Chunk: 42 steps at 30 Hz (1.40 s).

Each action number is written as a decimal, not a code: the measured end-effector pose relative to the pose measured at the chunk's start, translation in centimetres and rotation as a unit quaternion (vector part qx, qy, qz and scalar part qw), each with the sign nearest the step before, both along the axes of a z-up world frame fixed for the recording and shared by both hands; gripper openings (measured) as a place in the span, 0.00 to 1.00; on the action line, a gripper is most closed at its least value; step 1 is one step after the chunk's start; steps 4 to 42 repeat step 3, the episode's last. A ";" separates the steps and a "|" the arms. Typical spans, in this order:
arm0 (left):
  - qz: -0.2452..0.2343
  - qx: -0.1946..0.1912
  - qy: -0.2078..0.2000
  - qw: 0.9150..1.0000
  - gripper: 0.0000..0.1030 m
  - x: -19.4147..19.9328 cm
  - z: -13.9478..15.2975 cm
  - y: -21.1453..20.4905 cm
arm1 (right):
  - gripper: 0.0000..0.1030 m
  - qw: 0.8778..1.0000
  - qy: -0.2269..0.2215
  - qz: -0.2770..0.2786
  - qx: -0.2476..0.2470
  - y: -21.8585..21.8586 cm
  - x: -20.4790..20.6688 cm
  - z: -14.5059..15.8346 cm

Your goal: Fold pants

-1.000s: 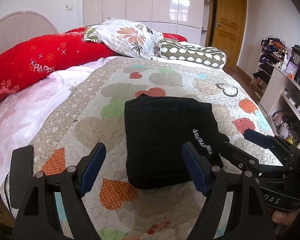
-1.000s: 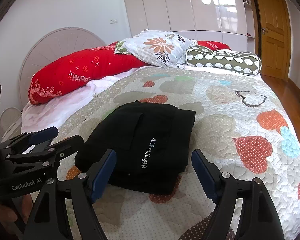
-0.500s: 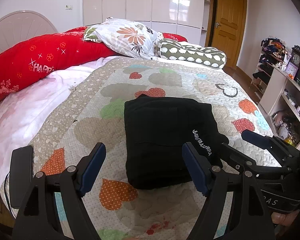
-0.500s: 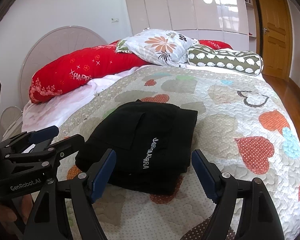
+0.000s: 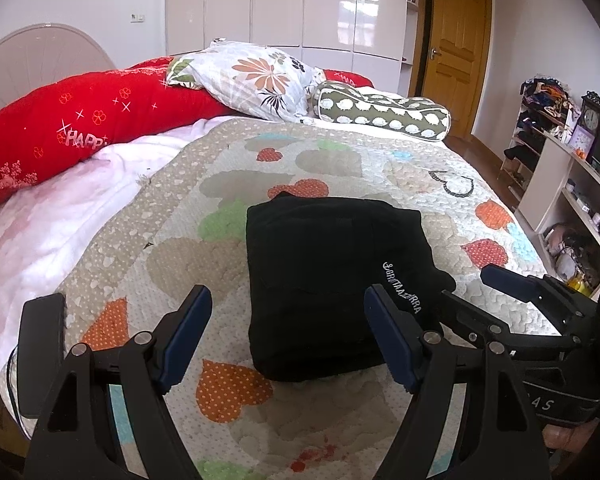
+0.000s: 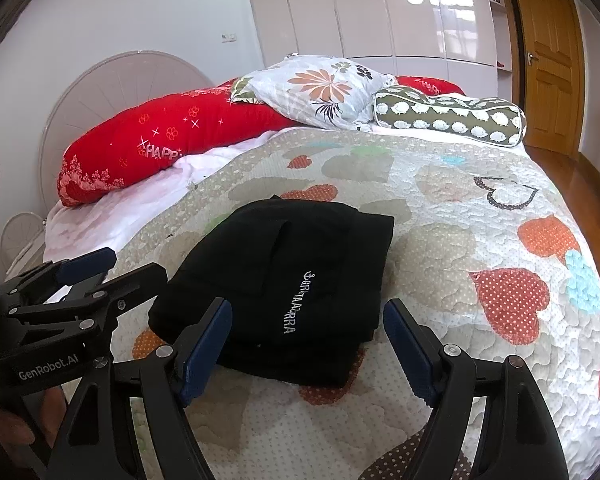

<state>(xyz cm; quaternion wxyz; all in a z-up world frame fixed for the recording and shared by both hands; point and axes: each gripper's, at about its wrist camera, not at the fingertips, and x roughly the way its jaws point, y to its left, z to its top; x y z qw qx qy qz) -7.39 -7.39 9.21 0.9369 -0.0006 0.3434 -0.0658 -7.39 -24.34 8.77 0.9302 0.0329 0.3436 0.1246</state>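
Black pants (image 5: pixel 332 272) lie folded into a compact rectangle on the heart-patterned quilt (image 5: pixel 220 184), white lettering showing on top. My left gripper (image 5: pixel 288 336) hovers open just short of their near edge, nothing between its blue pads. In the right wrist view the same pants (image 6: pixel 284 280) lie ahead, and my right gripper (image 6: pixel 308 344) is open above their near edge, holding nothing. Each view catches the other gripper at its side: the right one (image 5: pixel 500 304) and the left one (image 6: pixel 88 276).
Pillows line the head of the bed: a red bolster (image 5: pixel 80 136), a floral pillow (image 5: pixel 256 76) and a green patterned bolster (image 5: pixel 384 112). White shelves with clutter (image 5: pixel 560 168) stand to the right, a wooden door (image 5: pixel 452 44) and white wardrobes behind.
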 end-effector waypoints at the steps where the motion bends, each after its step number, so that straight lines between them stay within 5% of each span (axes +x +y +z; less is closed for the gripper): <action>1: -0.001 -0.001 -0.003 1.000 0.77 -0.1 0.1 0.0 | 0.78 1.000 -0.001 -0.001 0.001 -0.1 -0.1 0.0; 42: -0.002 0.001 -0.006 1.000 0.77 -0.2 0.1 -0.1 | 0.78 1.000 -0.001 -0.002 0.001 -0.2 -0.1 0.0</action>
